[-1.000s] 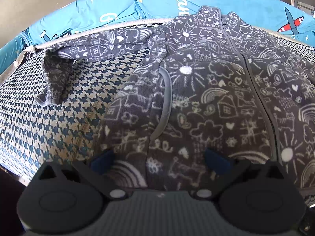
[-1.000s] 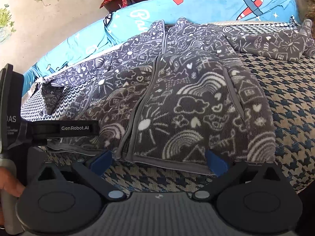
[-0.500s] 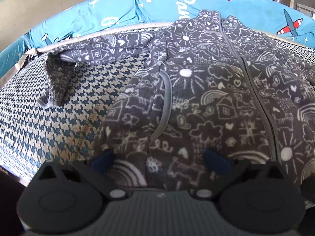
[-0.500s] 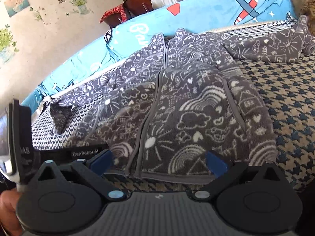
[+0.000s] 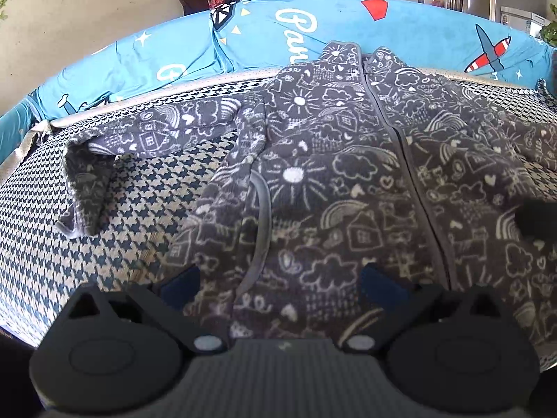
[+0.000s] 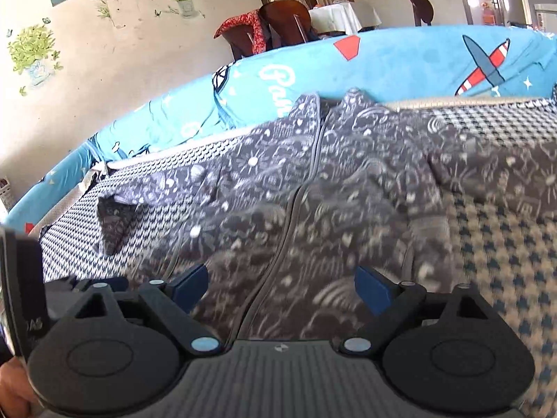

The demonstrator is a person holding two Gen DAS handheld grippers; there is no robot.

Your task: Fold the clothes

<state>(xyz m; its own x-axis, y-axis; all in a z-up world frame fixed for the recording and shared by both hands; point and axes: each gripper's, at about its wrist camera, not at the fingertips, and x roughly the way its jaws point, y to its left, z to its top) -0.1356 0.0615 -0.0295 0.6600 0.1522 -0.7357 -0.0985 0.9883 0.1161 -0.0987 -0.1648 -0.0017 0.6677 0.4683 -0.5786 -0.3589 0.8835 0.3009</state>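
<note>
Plainly soft, limp fleece jacket spread flat, zipped, on houndstooth sofa seat; sleeves out sideways; best pinched at hem or cuff; left gripper and right gripper both gaping wide, holding nothing.

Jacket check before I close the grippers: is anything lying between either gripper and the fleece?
Nothing visible. The left gripper and the right gripper, both open, look straight onto the jacket, with only fabric between their fingers.
</note>
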